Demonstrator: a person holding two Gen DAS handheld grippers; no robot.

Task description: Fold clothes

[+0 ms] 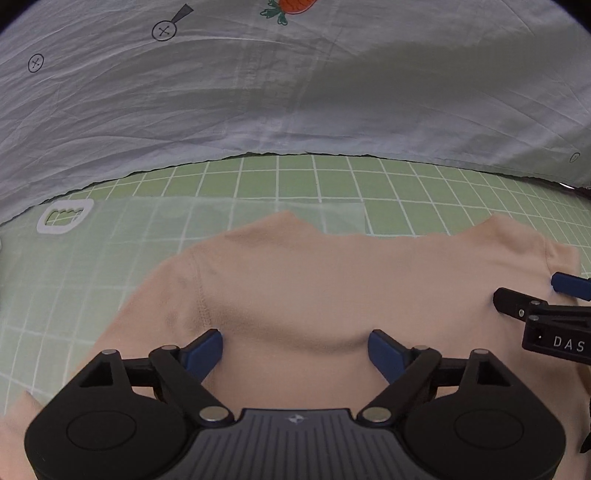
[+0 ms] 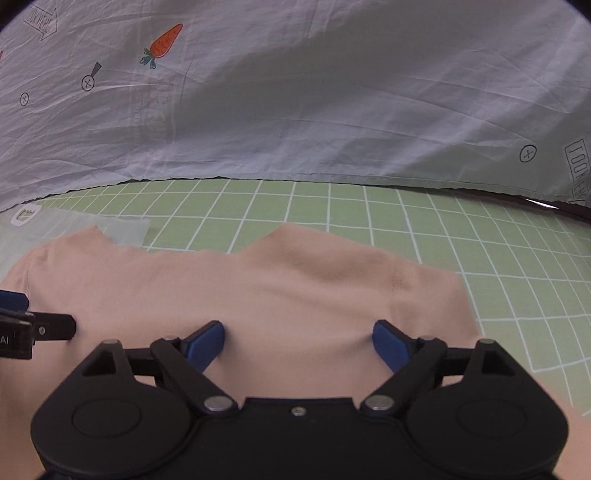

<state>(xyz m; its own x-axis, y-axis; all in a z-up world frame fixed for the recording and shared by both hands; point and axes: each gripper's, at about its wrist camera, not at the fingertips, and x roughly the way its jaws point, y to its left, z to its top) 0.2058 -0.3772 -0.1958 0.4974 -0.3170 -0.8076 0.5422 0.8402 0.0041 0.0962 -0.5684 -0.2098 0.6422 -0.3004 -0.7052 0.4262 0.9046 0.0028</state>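
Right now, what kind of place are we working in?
Probably a home bed or a cloth-covered table: a green grid sheet lies under the peach shirt, with a crumpled carrot-print sheet behind.

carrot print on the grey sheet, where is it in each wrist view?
Left wrist: carrot at the top edge, just right of centre, cut off by the frame, on the grey sheet.
Right wrist: carrot whole, upper left.
Shared landmark: the crossed circle with a black wedge, below-left of the carrot in both, and.
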